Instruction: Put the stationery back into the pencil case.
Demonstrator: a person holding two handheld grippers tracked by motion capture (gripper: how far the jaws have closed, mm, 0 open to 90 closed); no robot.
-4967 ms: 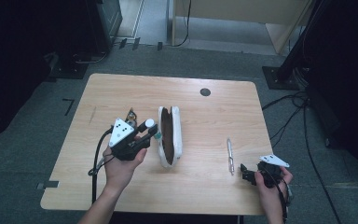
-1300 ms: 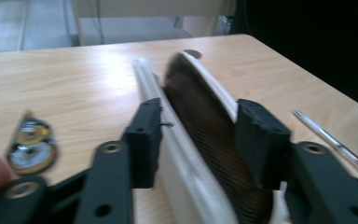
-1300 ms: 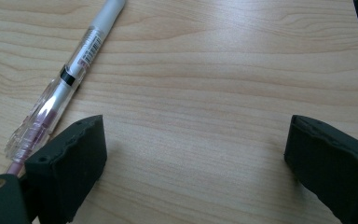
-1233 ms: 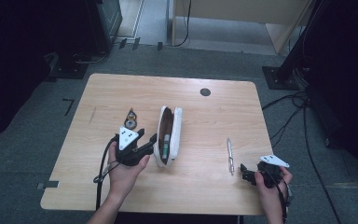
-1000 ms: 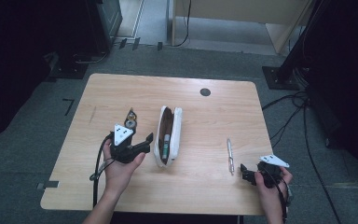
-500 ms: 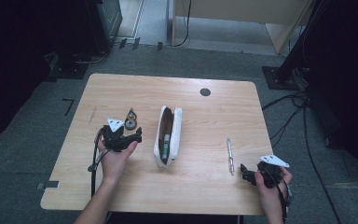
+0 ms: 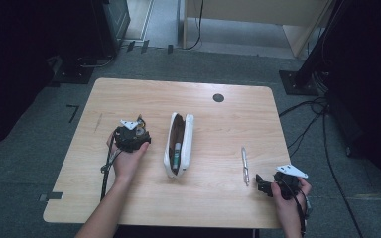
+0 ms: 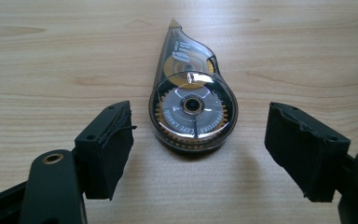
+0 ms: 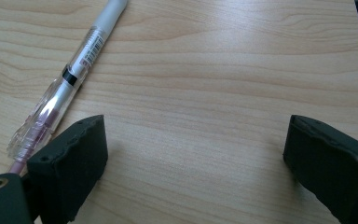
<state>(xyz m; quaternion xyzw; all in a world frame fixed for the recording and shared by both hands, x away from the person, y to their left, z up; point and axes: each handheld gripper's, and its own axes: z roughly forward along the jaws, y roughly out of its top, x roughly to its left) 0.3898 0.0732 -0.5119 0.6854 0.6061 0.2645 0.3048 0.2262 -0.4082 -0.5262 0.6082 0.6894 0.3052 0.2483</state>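
The left gripper [image 8: 198,140], jaws apart and just closing slightly, is straddling a correction tape dispenser [image 8: 191,105] untouched; the right gripper [image 9: 193,158] is resting open beside a pen [image 9: 70,77]

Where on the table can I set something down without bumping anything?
Bare wood lies between the pencil case and the pen, and along the far edge around the dark round spot. It is crowded left of the case, where the left gripper straddles the correction tape.
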